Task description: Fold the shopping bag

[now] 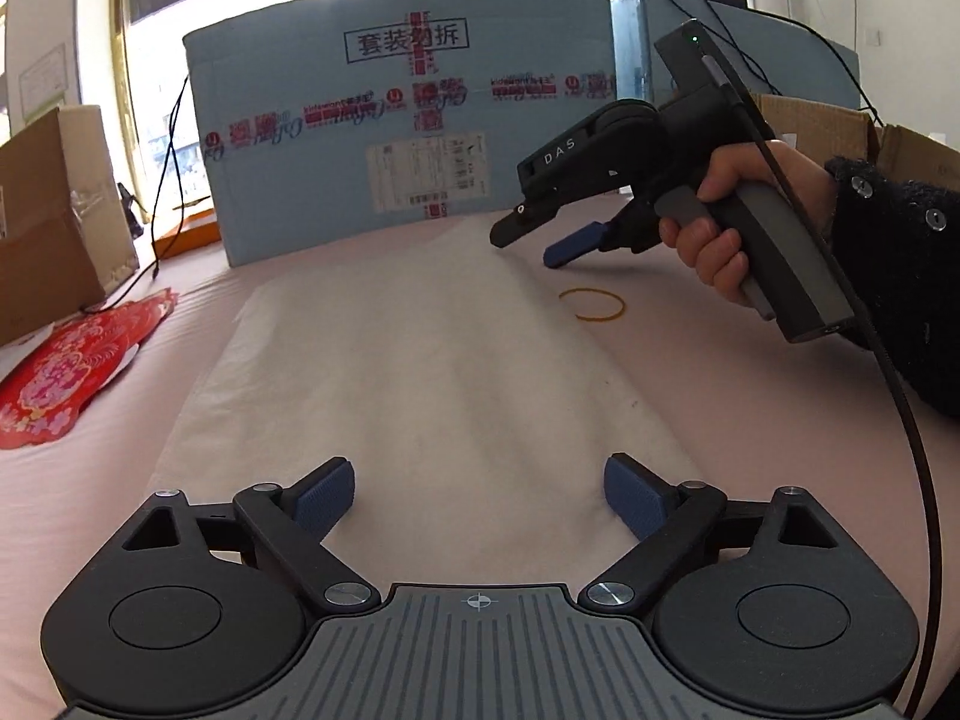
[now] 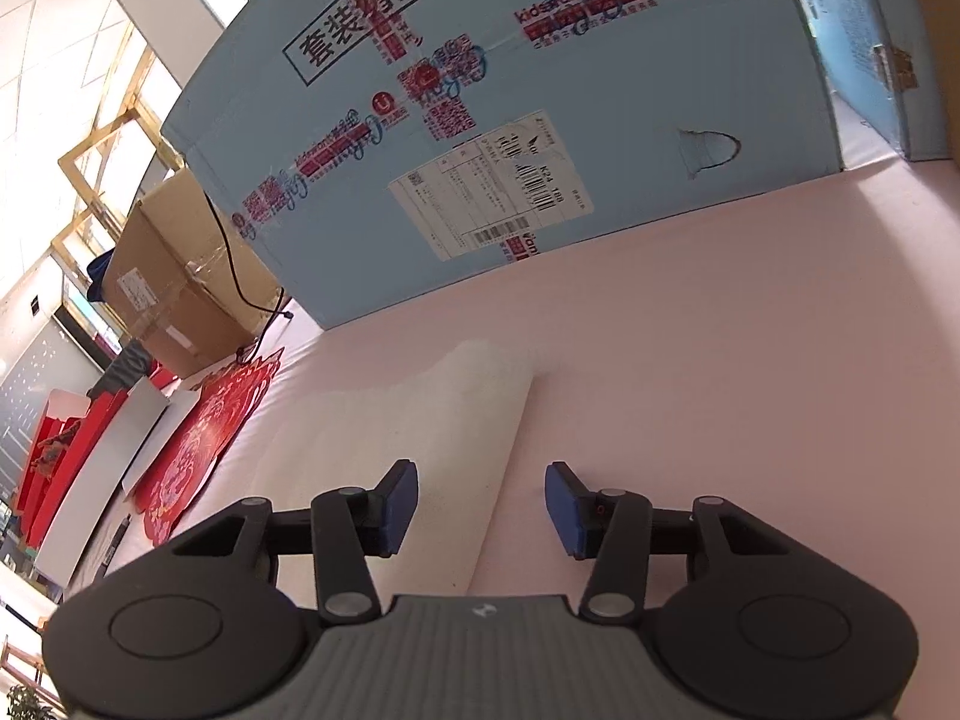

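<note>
The white bag (image 1: pixel 420 372) is laid flat mid-tabletop (image 1: pixel 750 420). Both the left gripper (image 1: pixel 477 495) and right gripper (image 2: pixel 480 507) are held wide open, empty. Thin film may be missed or dragged, bunching any fold.

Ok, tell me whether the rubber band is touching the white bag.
Apart. The left wrist view shows the rubber band lying on the pink cloth just past the white bag, with a strip of cloth between them.
</note>
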